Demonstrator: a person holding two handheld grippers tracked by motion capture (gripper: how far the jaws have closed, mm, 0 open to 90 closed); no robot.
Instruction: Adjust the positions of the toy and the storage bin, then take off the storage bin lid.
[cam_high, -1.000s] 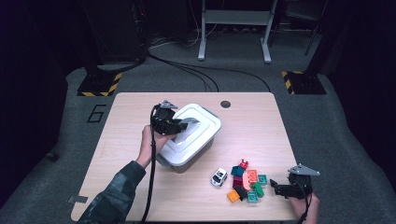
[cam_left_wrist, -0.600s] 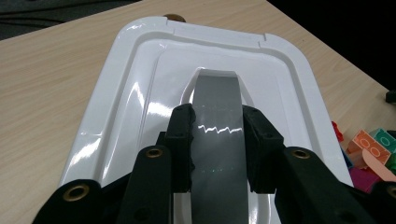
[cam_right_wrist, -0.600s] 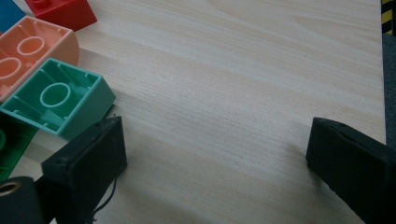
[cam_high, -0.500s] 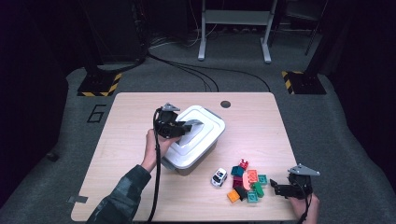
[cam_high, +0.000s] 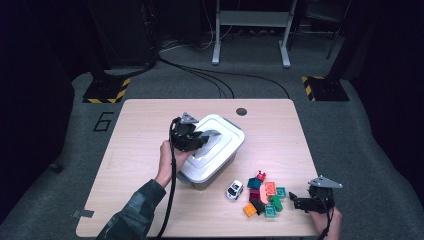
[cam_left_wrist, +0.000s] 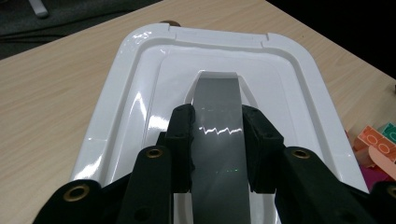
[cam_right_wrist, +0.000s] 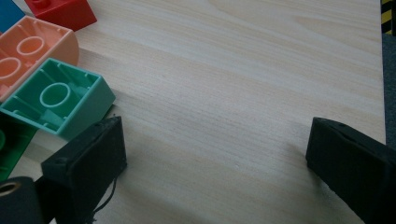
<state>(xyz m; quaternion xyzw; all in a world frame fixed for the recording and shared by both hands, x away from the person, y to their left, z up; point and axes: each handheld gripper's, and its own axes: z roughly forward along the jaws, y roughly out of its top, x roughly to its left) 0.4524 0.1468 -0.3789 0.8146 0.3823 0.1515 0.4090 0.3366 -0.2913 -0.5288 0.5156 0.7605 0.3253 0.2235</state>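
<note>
A white lidded container (cam_high: 216, 167) sits mid-table. Its lid (cam_left_wrist: 140, 88) has a grey handle (cam_left_wrist: 217, 107) along the middle. My left gripper (cam_high: 199, 137) is over the lid, and in the left gripper view (cam_left_wrist: 217, 140) its jaws are shut on that handle, one on each side. My right gripper (cam_high: 296, 202) rests near the front right corner, open with bare wood between its jaws (cam_right_wrist: 215, 149). Its left fingertip is next to a mint brick (cam_right_wrist: 56, 98), which lies beside a peach brick (cam_right_wrist: 28, 56) and a red brick (cam_right_wrist: 60, 9).
A pile of several coloured bricks (cam_high: 264, 195) lies right of the container, with a small white toy car (cam_high: 234, 189) beside it. The wooden table (cam_high: 135, 130) has a round cable hole (cam_high: 241, 111) at the back. The floor beyond holds cables and stand legs.
My left gripper has shifted slightly right and toward the near edge over the lid. The right gripper has stayed put.
</note>
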